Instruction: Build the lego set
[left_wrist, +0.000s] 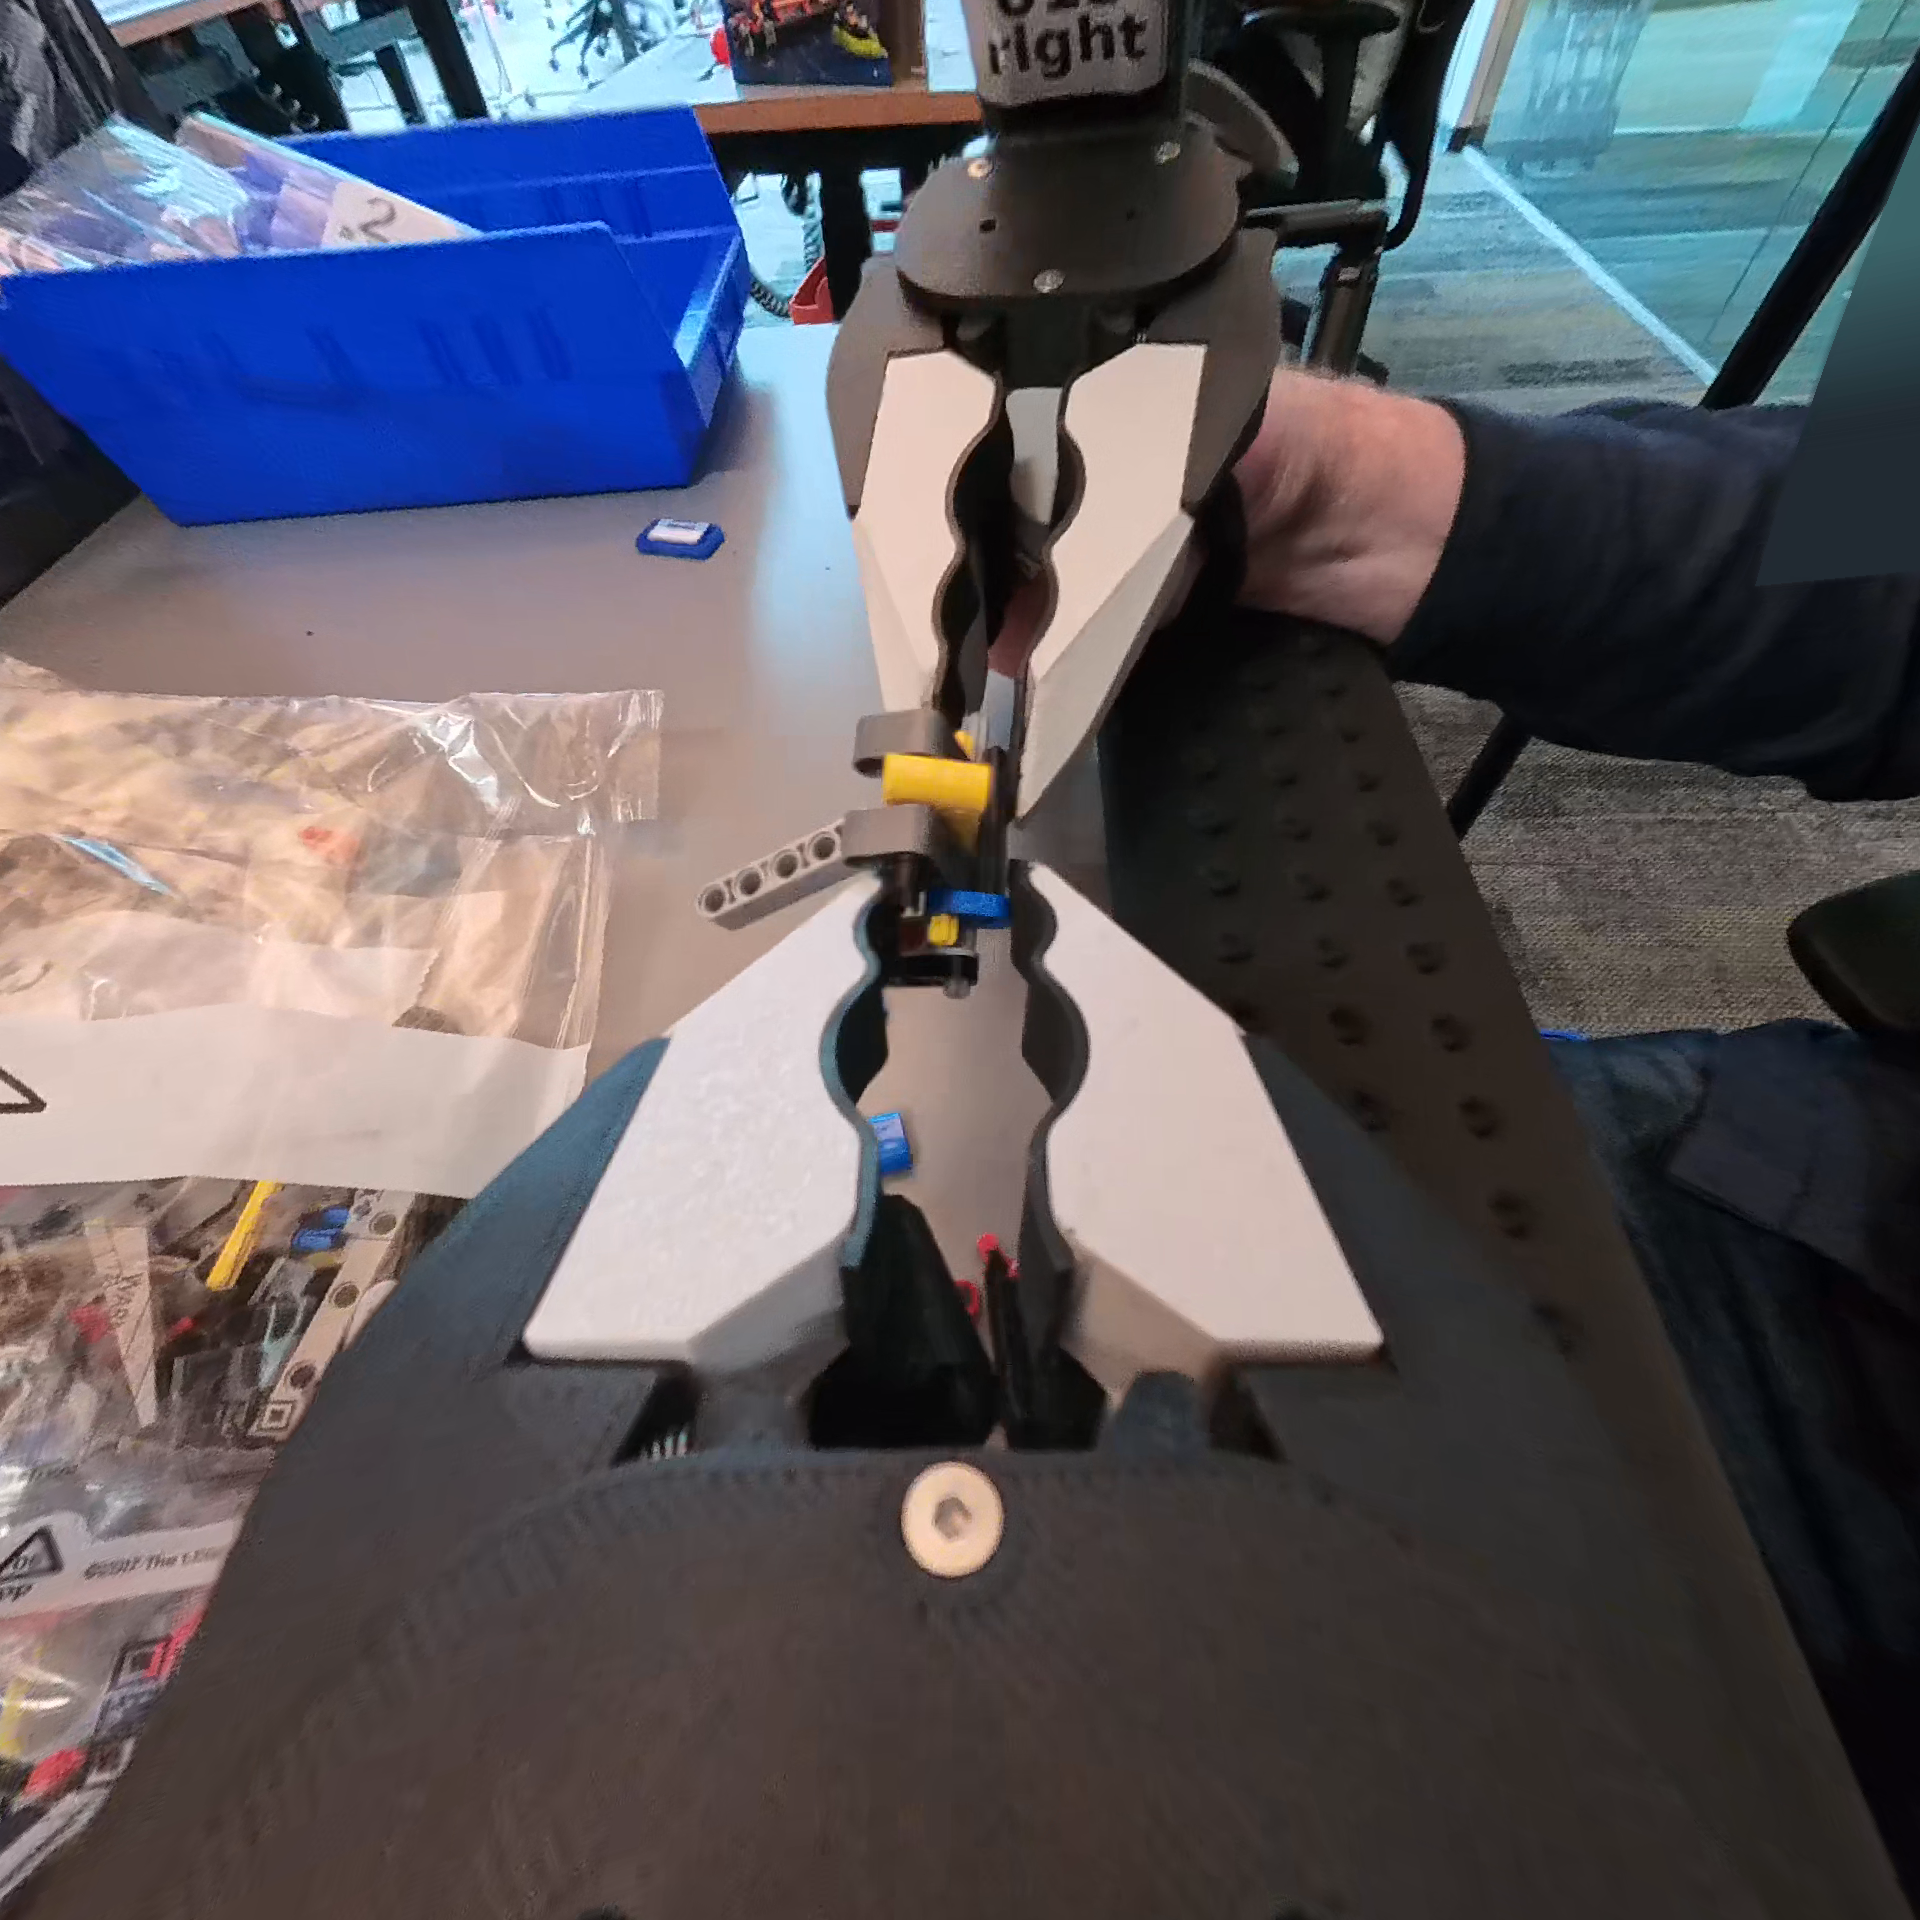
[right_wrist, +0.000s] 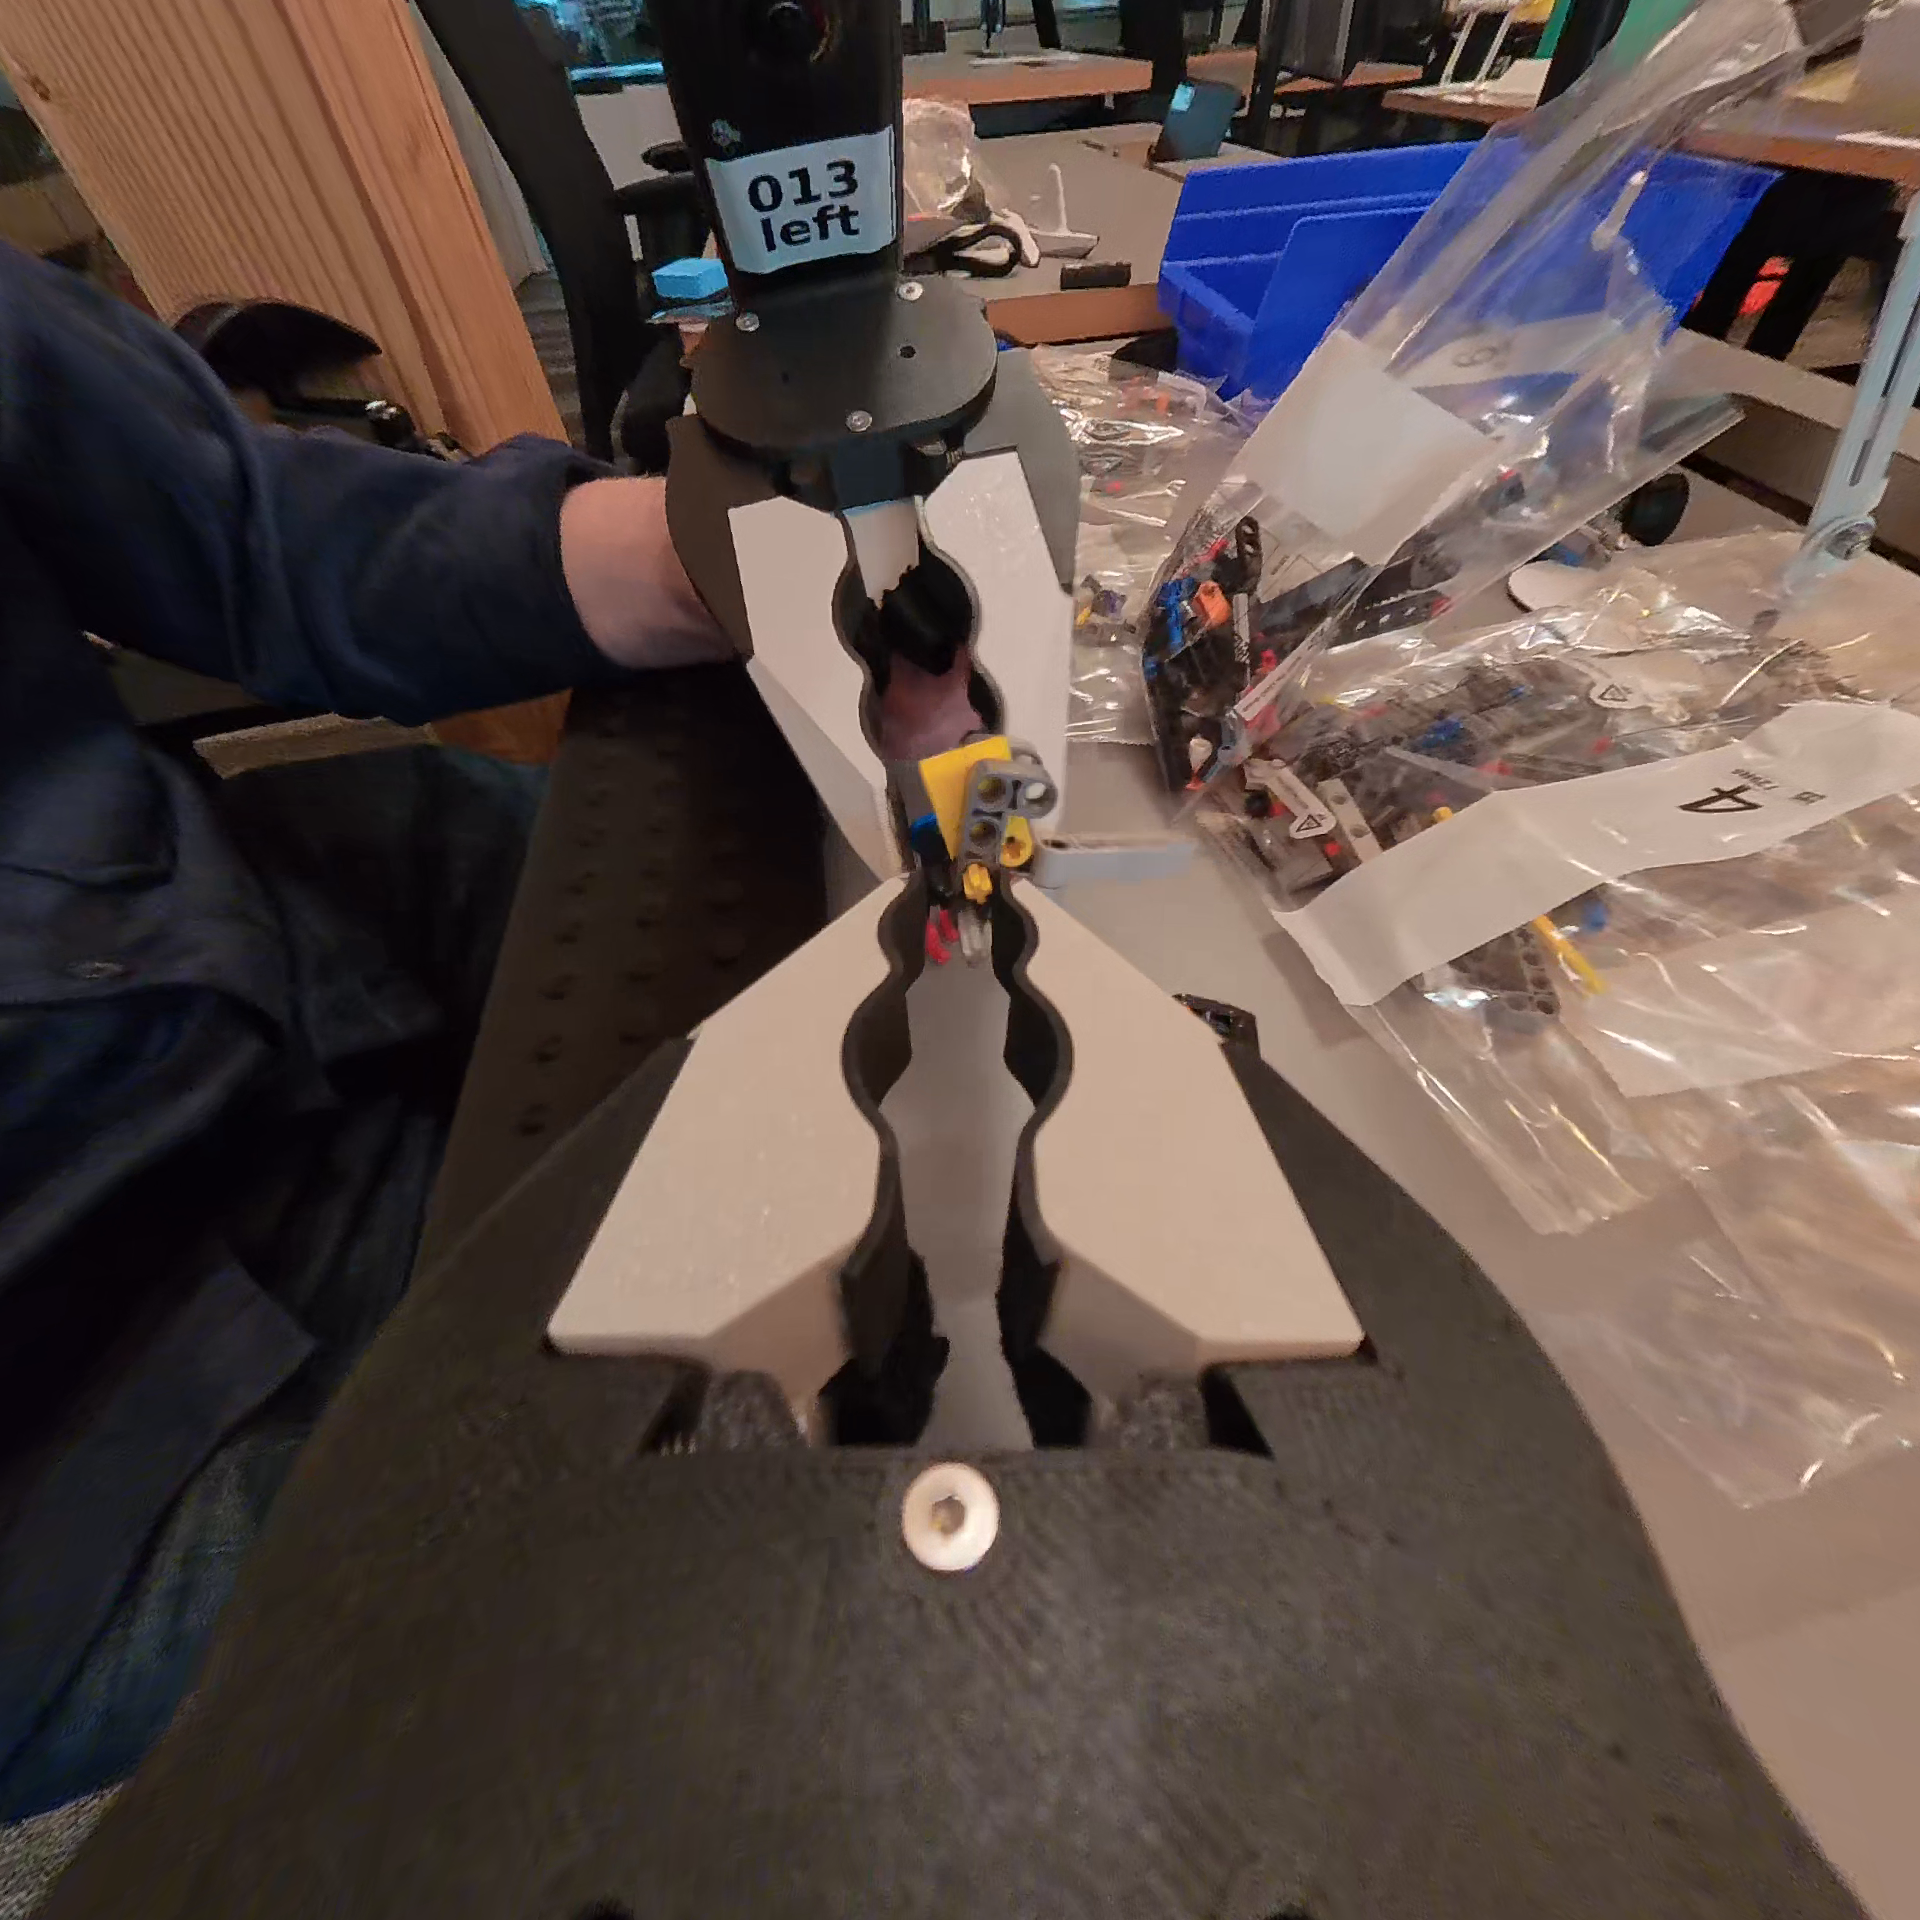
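Holding the small lego assembly (left_wrist: 940, 831) between both tools, we judge the step in hand to be seating or adjusting a part on it in mid-air, above the near edge of the tabletop (left_wrist: 436, 613). To do this well, we should keep one tool as a steady anchor and let the other press straight along the pin axis, without twisting, since the grey beam (left_wrist: 774, 878) sticking out to the side could lever the build loose.

The left tool (left_wrist: 940, 925) has its tips closed on the lower end of the assembly, near the blue and black pieces. The right tool (right_wrist: 961, 914) meets it nose to nose, and its tips are clamped on the opposite end, by the yellow piece (left_wrist: 930, 781). Both tools are roughly level and in line with each other, each gripped from behind by a hand (left_wrist: 1340, 499) in a dark sleeve.

Bags of loose parts (right_wrist: 1455, 748) lie on the tabletop beside the work, and a blue bin (left_wrist: 395, 364) stands farther back.
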